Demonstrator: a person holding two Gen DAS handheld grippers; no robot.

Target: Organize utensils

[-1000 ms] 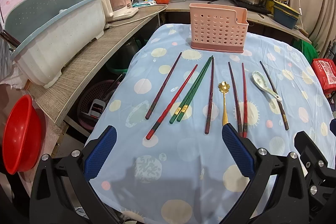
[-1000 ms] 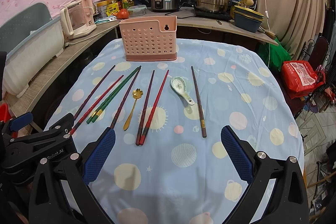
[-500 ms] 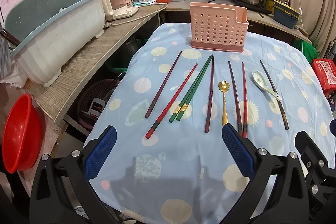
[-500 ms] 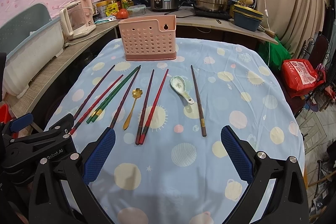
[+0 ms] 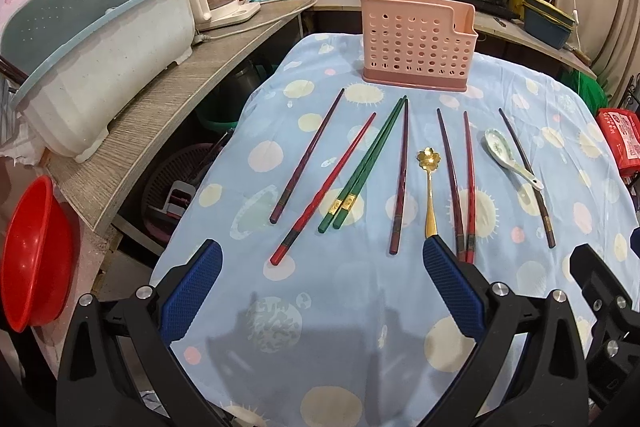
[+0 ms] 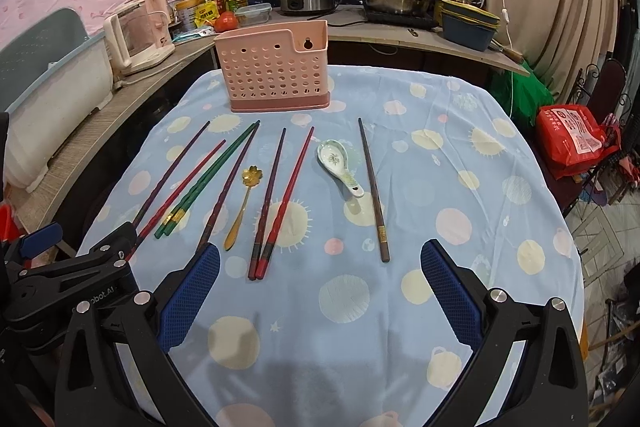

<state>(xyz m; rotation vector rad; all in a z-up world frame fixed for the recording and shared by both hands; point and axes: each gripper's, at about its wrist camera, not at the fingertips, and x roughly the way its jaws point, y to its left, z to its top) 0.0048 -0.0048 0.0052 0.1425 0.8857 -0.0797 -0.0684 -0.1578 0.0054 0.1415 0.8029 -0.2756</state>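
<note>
Utensils lie in a loose fan across the centre of the frame on the blue dotted tablecloth (image 6: 400, 307), none yet stored. Pink perforated holder (image 6: 274, 67) stands upright at upper centre, beyond the tips, apparently empty. From left in the right wrist view: a dark chopstick (image 6: 172, 173), a red chopstick (image 6: 182, 187), the green pair (image 6: 208, 179) touching each other, another dark chopstick (image 6: 228, 189), the gold spoon (image 6: 244, 203), a dark-and-red pair (image 6: 280, 199) meeting at their near ends, the ceramic spoon (image 6: 340, 163), and a lone brown chopstick (image 6: 372, 187) just beside it.

Right gripper (image 6: 320, 287) hovers at lower centre, blue pads wide apart, nothing between them. Left gripper (image 5: 322, 287) likewise spread and empty, low in its frame.

Judgement: first pick not yet begun. Suggest pinching across a shaft near its thick near end, lifting before tilting upright, and lowering tip-first into the holder. The green pair could go together; the ceramic spoon looks slippery, so grip the handle squarely.
</note>
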